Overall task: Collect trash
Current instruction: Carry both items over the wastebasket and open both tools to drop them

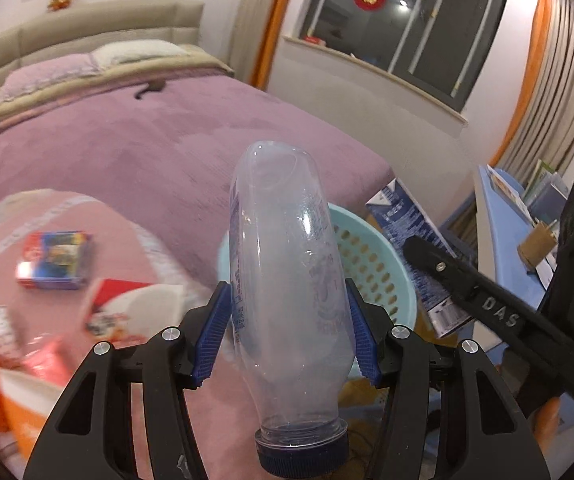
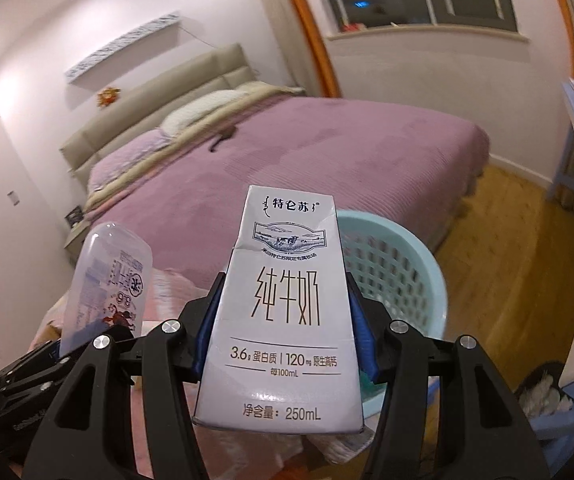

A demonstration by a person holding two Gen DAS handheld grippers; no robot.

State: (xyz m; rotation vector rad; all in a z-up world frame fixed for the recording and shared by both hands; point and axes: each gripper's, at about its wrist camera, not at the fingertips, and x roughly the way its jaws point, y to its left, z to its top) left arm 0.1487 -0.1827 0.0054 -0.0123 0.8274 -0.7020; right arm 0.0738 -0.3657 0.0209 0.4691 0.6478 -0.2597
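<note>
L gripper (image 1: 287, 328) clamps clear bottle (image 1: 287, 280), cap near; R gripper (image 2: 285, 328) grips milk carton (image 2: 283, 320); teal basket (image 2: 407, 264) just beyond.

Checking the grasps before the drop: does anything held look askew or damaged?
The clear plastic bottle in the left gripper is held upside down, blue cap toward the camera. The white milk carton in the right gripper has a creased, dented top. Both are near the light-blue perforated basket.
</note>
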